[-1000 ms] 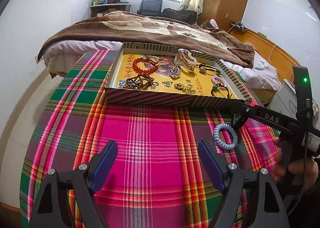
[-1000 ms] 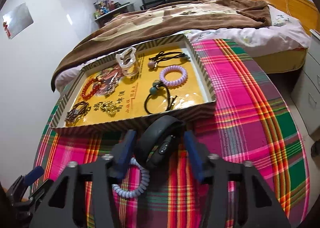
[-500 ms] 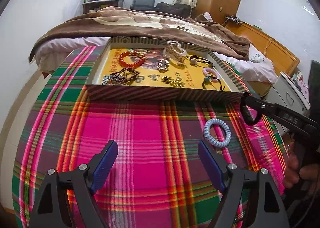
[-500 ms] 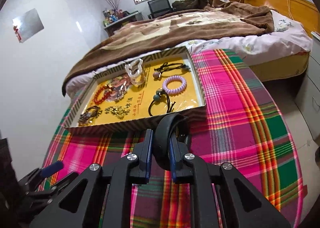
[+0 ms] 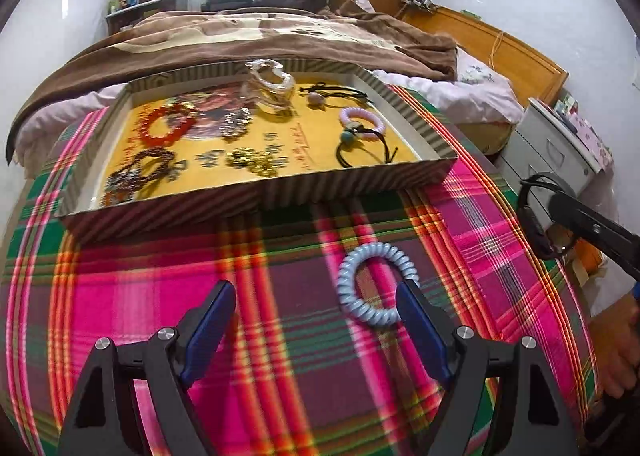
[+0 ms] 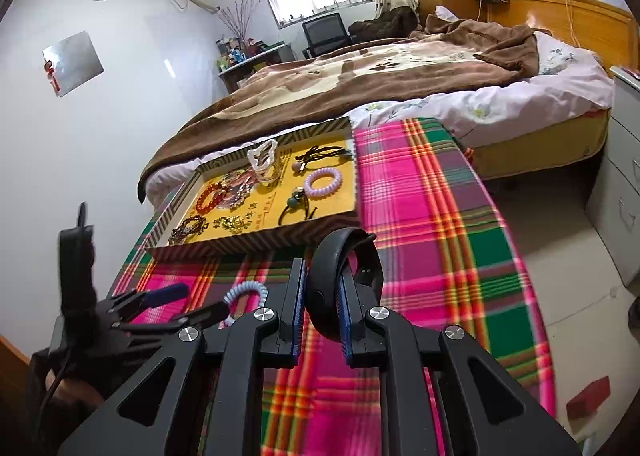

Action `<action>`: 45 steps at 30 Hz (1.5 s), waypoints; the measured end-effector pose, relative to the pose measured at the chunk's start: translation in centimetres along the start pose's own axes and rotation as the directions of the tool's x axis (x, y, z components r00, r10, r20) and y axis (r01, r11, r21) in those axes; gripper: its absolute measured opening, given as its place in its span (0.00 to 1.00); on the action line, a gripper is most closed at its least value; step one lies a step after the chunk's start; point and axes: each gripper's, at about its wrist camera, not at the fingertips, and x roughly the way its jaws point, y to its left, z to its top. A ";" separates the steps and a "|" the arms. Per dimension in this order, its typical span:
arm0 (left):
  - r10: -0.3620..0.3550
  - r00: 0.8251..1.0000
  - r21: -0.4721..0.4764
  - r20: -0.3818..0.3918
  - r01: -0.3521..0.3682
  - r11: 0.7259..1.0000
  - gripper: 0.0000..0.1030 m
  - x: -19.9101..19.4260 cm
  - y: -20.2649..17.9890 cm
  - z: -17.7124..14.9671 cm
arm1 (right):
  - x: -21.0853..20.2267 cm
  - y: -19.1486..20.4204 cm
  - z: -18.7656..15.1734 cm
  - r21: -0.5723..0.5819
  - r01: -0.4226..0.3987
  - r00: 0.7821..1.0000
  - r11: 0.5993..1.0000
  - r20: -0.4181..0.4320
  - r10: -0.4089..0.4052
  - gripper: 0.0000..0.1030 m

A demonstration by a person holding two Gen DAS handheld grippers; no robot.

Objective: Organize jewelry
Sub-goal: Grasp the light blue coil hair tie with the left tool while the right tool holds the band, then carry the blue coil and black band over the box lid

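My right gripper (image 6: pixel 320 296) is shut on a black wristband (image 6: pixel 346 280) and holds it above the plaid cloth, in front of the striped tray (image 6: pixel 256 242). The wristband also shows in the left wrist view (image 5: pixel 538 215), at the right gripper's tip. My left gripper (image 5: pixel 316 316) is open and empty, low over the cloth. A pale blue spiral hair tie (image 5: pixel 374 284) lies on the cloth just ahead of its right finger (image 5: pixel 416 316). The tray (image 5: pixel 256 203) holds a red bead bracelet (image 5: pixel 166 125), a lilac spiral tie (image 5: pixel 362 119), black hair ties and other pieces.
The tray stands at the far edge of the plaid-covered table (image 5: pixel 120 296), against a bed with a brown blanket (image 5: pixel 260 35). A white drawer cabinet (image 5: pixel 556 143) stands to the right. The floor lies beyond the table's right edge (image 6: pixel 580 296).
My right gripper has closed on the black wristband and lifted it off the cloth. My left gripper has moved right and forward, so the blue spiral tie now lies by its right finger.
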 end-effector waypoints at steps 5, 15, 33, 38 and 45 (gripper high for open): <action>0.080 0.997 0.035 -0.020 -0.079 0.996 0.79 1.4 -0.6 0.5 | -0.6 -0.5 -0.1 0.002 -0.008 1.000 1.000 0.008 0.008 0.15; 0.117 0.993 0.092 -0.014 -0.116 0.989 0.73 2.3 -1.4 0.7 | -0.2 -0.8 -0.4 0.006 -0.027 1.000 1.000 0.001 0.027 0.15; 0.012 1.000 0.108 -0.007 -0.011 0.994 0.09 1.1 -2.8 0.8 | -0.1 -0.4 -0.3 -0.007 -0.018 1.000 1.000 0.004 0.018 0.15; -0.015 1.000 0.102 0.020 0.013 0.995 0.09 -0.1 -2.8 1.2 | -0.3 -0.1 -0.3 -0.012 -0.018 1.000 1.000 0.009 0.018 0.15; -0.025 0.998 0.086 0.057 0.020 0.996 0.09 -1.6 -2.5 1.8 | -0.5 0.5 -0.1 -0.030 -0.018 1.000 0.999 0.016 0.019 0.15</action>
